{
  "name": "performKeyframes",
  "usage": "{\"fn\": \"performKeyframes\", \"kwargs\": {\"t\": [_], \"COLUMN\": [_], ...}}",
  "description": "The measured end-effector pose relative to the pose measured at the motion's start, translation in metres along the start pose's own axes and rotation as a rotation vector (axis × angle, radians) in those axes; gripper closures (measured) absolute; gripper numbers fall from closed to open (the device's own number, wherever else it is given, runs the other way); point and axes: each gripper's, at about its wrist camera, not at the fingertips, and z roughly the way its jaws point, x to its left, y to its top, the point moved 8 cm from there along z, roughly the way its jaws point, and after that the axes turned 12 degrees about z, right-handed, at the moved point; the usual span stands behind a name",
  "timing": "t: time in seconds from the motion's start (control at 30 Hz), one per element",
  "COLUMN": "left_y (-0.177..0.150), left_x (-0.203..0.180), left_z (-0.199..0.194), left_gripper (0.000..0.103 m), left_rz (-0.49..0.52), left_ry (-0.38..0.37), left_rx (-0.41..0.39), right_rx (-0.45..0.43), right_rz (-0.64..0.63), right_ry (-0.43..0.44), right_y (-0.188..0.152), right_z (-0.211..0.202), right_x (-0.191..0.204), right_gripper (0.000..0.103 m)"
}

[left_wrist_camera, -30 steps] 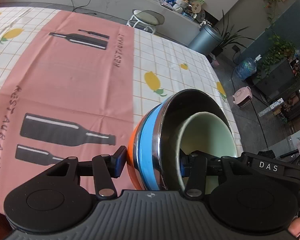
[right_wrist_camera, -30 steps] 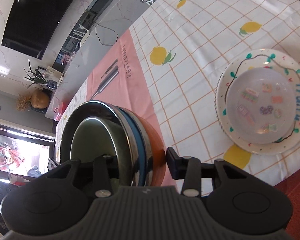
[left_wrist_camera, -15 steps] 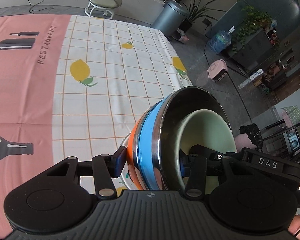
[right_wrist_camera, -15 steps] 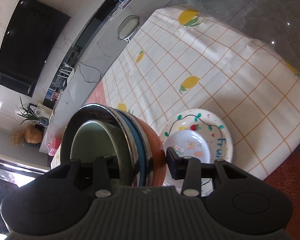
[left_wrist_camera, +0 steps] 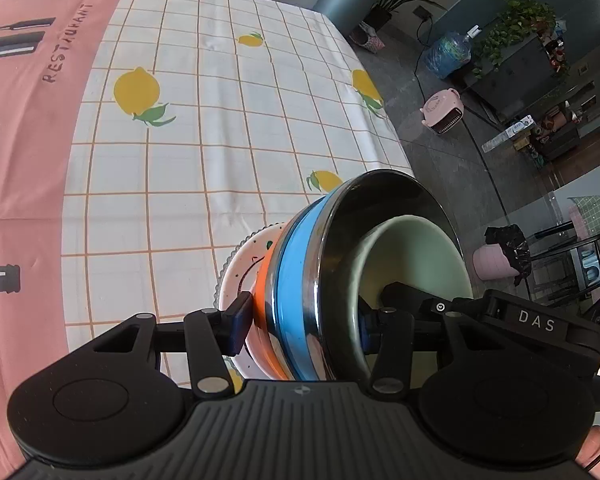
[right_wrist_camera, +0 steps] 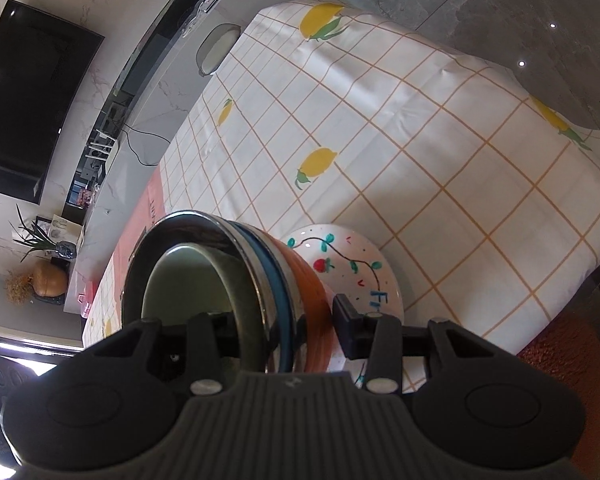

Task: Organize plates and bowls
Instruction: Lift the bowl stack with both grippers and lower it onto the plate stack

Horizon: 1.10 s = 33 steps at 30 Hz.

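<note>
Together the left gripper point(left_wrist_camera: 304, 330) and right gripper point(right_wrist_camera: 294, 330) clamp opposite rims of a nested bowl stack point(left_wrist_camera: 332, 280), each with one finger inside the pale green bowl point(left_wrist_camera: 416, 260) and one on the orange outside. Both point steeply down. Tilted, the stack hangs over the painted plate point(right_wrist_camera: 356, 264) near the surface's corner.
</note>
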Motion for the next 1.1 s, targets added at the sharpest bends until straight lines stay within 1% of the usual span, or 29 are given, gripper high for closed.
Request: {"fn": "performKeyframes", "kwargs": {"t": [0.1,0.17,0.37,0.53,0.57,0.63,0.67,0.7,0.73,0.77,0.8,0.87,0.97,1.1], "left_y": [-0.003,-0.002,0.004,0.004,0.004,0.004,0.005,0.006,0.007,0.009,0.01,0.013,0.015,0.014], "left_x": [0.002,0.002,0.0,0.002,0.003,0.003,0.002,0.002,0.001,0.0,-0.001,-0.002,-0.002,-0.006], "left_z": [0.006,0.007,0.011,0.012,0.013,0.011,0.01,0.006,0.003,-0.002,-0.005,-0.013,-0.028,-0.055], "left_gripper": [0.047,0.047,0.047,0.047,0.047,0.046,0.045,0.04,0.035,0.031,0.031,0.031,0.031,0.03], "left_rz": [-0.004,0.004,0.005,-0.013,-0.016,-0.013,-0.007,0.005,0.019,0.034,0.043,0.054,0.072,0.139], "left_ry": [0.0,-0.003,-0.019,-0.026,-0.026,-0.026,-0.02,-0.007,0.004,0.017,0.023,0.037,0.068,0.121], "left_rx": [0.01,-0.002,-0.017,-0.008,-0.004,-0.003,-0.011,-0.026,-0.044,-0.064,-0.074,-0.092,-0.132,-0.212], "right_rx": [0.002,0.003,-0.017,-0.025,-0.022,-0.014,-0.01,-0.011,-0.018,-0.028,-0.038,-0.055,-0.063,-0.113], "right_rz": [0.003,0.013,0.017,0.02,0.026,0.046,0.056,0.065,0.068,0.065,0.059,0.044,0.04,-0.012], "right_ry": [-0.01,-0.004,0.004,0.006,0.013,0.025,0.028,0.031,0.033,0.028,0.021,0.009,0.012,-0.012], "right_y": [0.001,0.002,0.008,0.011,0.011,0.011,0.011,0.011,0.011,0.012,0.012,0.012,0.009,0.003], "right_z": [0.005,0.008,0.008,0.008,0.008,0.008,0.008,0.007,0.005,0.003,0.0,-0.004,-0.011,-0.025], "right_x": [-0.006,-0.01,-0.009,-0.008,-0.008,-0.009,-0.009,-0.009,-0.009,-0.009,-0.008,-0.006,-0.002,0.007], "right_gripper": [0.062,0.061,0.059,0.058,0.055,0.054,0.054,0.052,0.049,0.043,0.039,0.039,0.035,0.032]}}
